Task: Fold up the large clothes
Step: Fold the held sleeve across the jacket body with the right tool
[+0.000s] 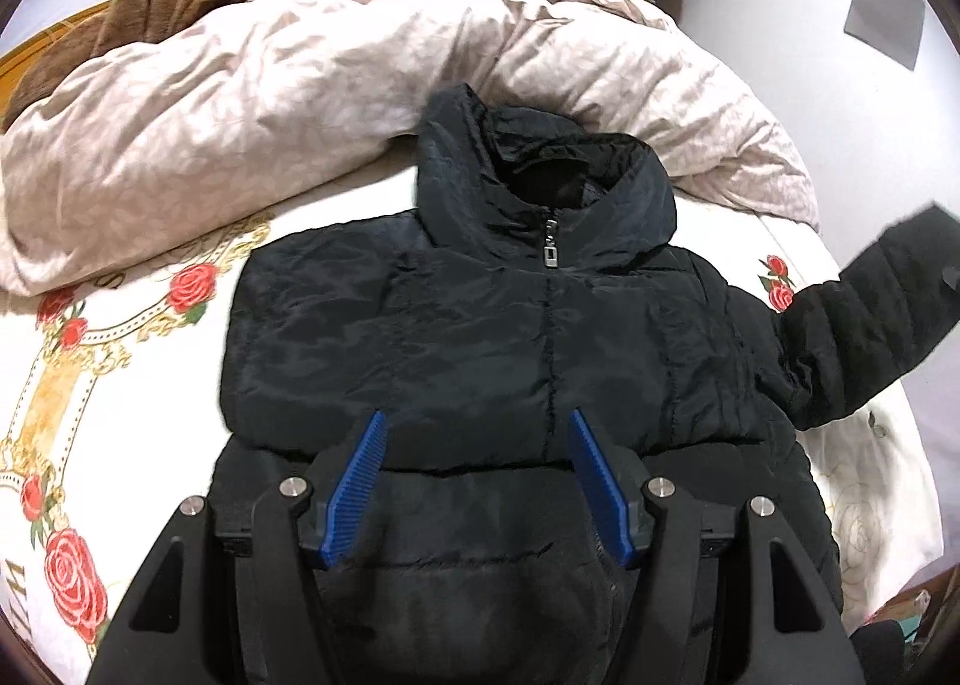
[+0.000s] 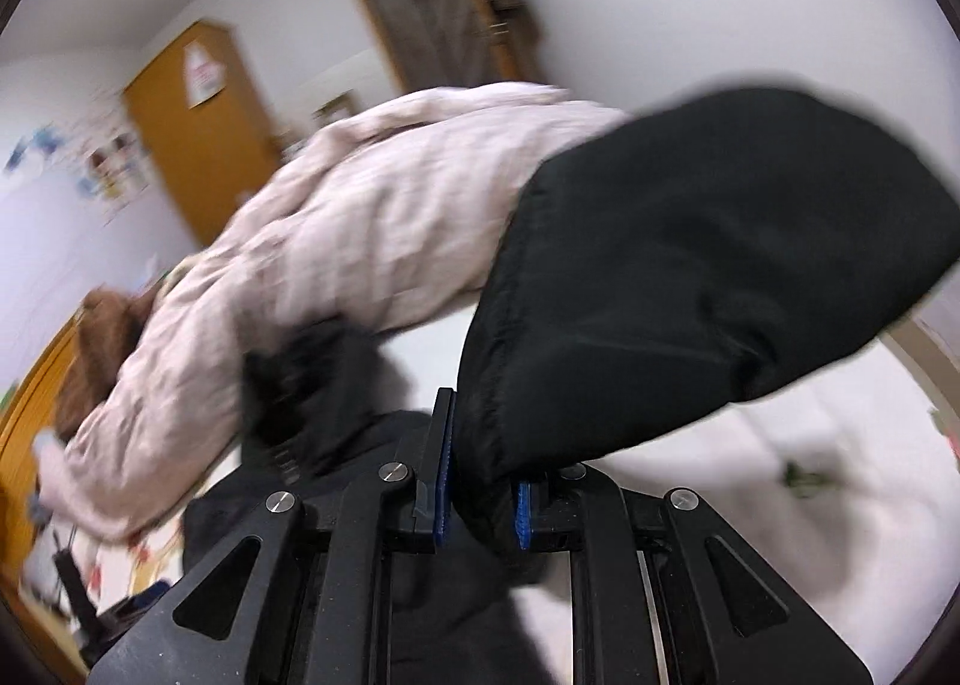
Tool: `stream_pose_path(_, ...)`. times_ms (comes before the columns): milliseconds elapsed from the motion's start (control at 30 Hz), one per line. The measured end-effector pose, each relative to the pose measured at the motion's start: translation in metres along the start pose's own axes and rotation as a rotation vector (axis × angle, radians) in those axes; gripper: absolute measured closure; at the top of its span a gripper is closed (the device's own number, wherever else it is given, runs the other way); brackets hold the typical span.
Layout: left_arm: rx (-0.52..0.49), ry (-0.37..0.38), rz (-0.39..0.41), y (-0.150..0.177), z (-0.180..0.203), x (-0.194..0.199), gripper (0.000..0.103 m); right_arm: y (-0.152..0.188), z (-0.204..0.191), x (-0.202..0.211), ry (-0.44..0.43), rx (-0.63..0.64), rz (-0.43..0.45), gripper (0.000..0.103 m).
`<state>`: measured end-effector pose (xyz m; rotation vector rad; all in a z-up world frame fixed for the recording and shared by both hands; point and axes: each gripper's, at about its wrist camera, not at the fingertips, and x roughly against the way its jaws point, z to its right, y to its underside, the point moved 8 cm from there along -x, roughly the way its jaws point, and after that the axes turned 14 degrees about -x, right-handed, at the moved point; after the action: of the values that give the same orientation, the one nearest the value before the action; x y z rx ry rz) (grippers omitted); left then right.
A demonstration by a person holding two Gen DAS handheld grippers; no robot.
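With the black jacket (image 1: pixel 510 337) lying front-up on the bed (image 1: pixel 120 385), the right tongs (image 2: pixel 480 499) clamped on its raised sleeve cuff (image 2: pixel 690 277) and the left tongs (image 1: pixel 474 487) wide and empty above the hem, the slick cuff may slip free, or the unpinned body may drag askew

Black puffer jacket (image 1: pixel 480 337) lying front-up on the bed, zipped to the neck, silver zip pull at the collar, hood resting against the bunched duvet. Near sleeve folded in across the chest; far sleeve (image 2: pixel 690 277) lifted off the bed, cuff end pinched, blurred, quilted body flat and spread.
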<state>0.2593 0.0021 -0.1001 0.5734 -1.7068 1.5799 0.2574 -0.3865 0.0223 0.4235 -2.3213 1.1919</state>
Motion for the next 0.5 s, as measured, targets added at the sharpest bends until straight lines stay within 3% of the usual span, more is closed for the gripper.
stream_pose_path(233, 0.046, -0.03, 0.02, 0.012, -0.039, 0.022, 0.038, 0.078, -0.1, -0.046, -0.095, 0.161, -0.156, 0.087)
stream_pose_path(400, 0.098, -0.048, 0.012, 0.024, -0.068, 0.023, 0.038, 0.144, -0.13, -0.091, -0.106, 0.252, -0.293, 0.083)
stream_pose_path(500, 0.118, -0.051, 0.003, 0.031, -0.079, 0.02, 0.038, 0.177, -0.131, -0.115, -0.095, 0.286, -0.363, 0.069)
